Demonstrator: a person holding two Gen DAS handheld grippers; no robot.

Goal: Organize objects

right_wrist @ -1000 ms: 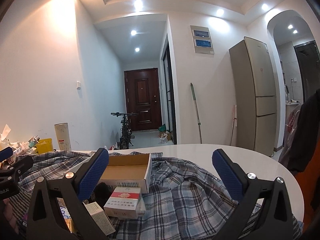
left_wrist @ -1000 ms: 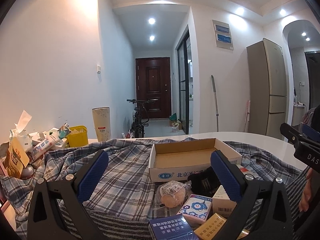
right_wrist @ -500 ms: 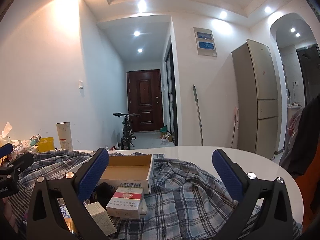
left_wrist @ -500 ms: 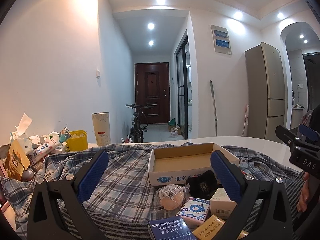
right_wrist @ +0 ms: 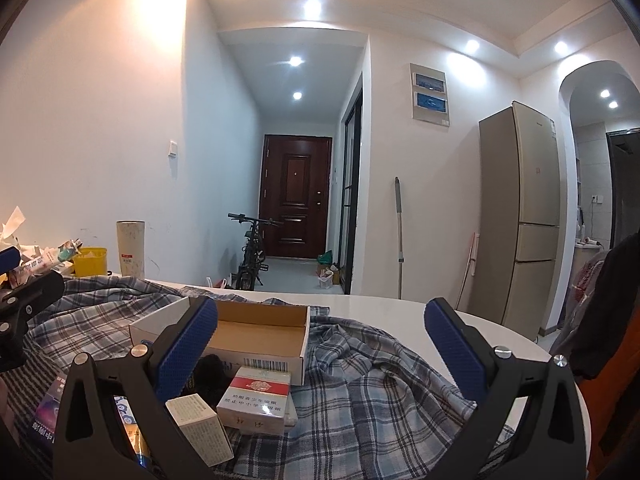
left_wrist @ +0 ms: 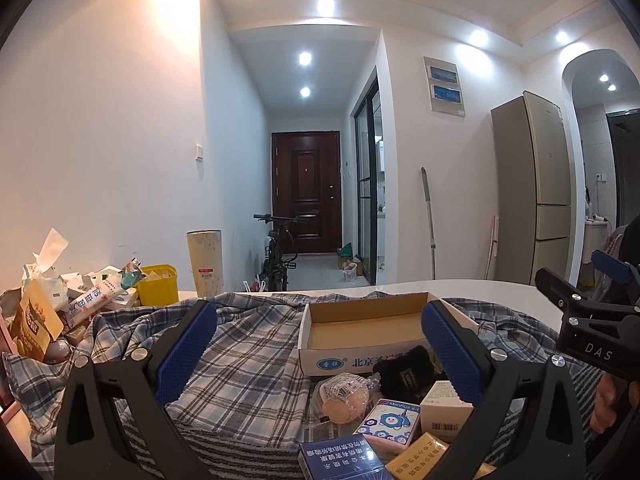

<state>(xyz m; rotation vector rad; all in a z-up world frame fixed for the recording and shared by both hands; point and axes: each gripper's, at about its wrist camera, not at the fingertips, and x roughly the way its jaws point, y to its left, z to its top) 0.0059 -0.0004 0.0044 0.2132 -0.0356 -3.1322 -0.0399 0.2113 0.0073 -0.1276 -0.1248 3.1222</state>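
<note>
An open, empty cardboard box [left_wrist: 366, 330] lies on a plaid cloth [left_wrist: 240, 364]; it also shows in the right wrist view [right_wrist: 256, 334]. In front of it lie small items: a netted peach ball [left_wrist: 344, 398], a black pouch [left_wrist: 404, 372], a cartoon-printed box [left_wrist: 390, 424], a white box [left_wrist: 442, 406], a dark blue box [left_wrist: 342, 458] and a red-and-white box [right_wrist: 256, 398]. My left gripper [left_wrist: 320, 348] is open and empty, raised above the cloth. My right gripper [right_wrist: 322, 350] is open and empty, to the right of the pile.
A cluttered heap with a toothpaste box [left_wrist: 94, 300], a yellow tub [left_wrist: 158, 290] and a tall paper cup [left_wrist: 205, 262] stands at the table's left. The white round table edge [right_wrist: 480, 320] curves at right. A fridge [right_wrist: 520, 220] and bicycle [right_wrist: 252, 256] stand beyond.
Both views have shifted slightly; the box and items sit a little lower in frame. Both grippers stay open and nothing has been grasped.
</note>
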